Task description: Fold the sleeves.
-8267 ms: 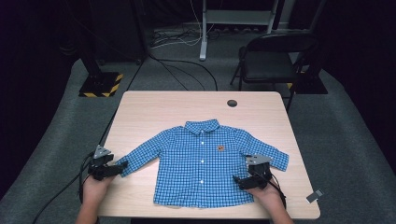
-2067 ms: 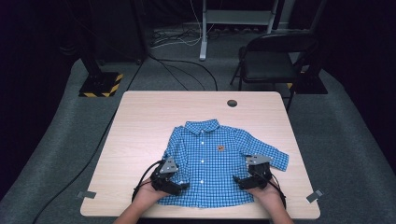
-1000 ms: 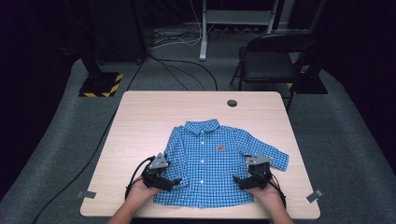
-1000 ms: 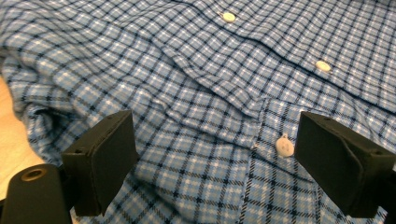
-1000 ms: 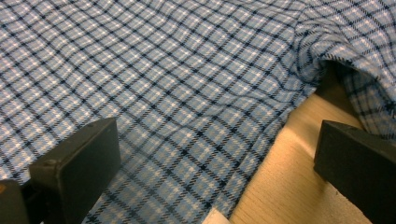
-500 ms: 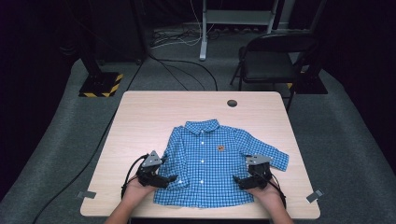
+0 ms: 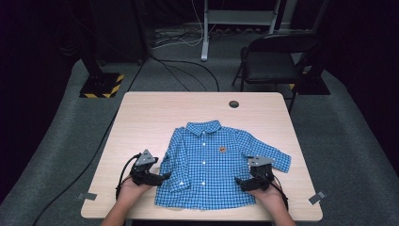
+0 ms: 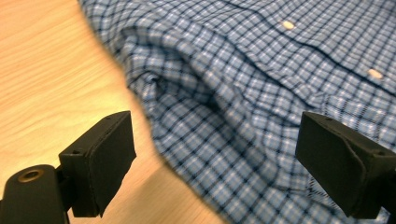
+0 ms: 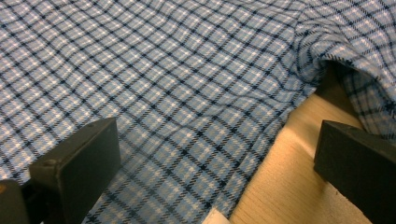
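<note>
I see both forearms low, near me; my left gripper [image 7: 160, 177] has its jaws spread wide, and my right gripper [image 7: 239, 181] gapes likewise.

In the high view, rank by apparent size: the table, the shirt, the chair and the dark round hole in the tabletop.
1. table
2. shirt
3. chair, though it stands farther from the camera, so its true size against the shirt is unsure
4. dark round hole, smallest by far

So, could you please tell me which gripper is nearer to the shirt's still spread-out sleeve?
Right. The right gripper sits just below that sleeve; the left gripper is across the shirt.
</note>
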The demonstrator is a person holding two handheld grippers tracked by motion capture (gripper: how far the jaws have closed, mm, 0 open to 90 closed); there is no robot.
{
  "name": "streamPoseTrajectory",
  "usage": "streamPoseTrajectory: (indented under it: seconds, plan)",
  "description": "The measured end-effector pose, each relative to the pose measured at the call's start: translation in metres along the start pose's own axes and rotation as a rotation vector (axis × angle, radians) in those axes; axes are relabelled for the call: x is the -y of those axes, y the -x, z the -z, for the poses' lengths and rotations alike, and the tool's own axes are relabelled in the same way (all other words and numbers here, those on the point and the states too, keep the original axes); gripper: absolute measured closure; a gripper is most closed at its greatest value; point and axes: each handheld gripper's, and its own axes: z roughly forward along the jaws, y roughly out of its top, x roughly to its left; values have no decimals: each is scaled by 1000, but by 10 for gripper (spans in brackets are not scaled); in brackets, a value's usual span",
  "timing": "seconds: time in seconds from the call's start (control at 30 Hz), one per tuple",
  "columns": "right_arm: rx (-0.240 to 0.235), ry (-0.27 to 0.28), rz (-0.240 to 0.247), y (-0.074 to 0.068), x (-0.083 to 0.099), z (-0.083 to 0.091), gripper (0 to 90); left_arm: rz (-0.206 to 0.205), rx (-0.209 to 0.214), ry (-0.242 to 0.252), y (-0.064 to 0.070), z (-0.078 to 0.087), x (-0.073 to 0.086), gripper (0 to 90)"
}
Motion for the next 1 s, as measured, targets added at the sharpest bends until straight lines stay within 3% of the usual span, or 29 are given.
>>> streamPoseTrajectory:
  seconds: [1.0]
  plan:
    - [3,4,-6,0,0,1,11,93,-89,-24,-27,9,14,118]
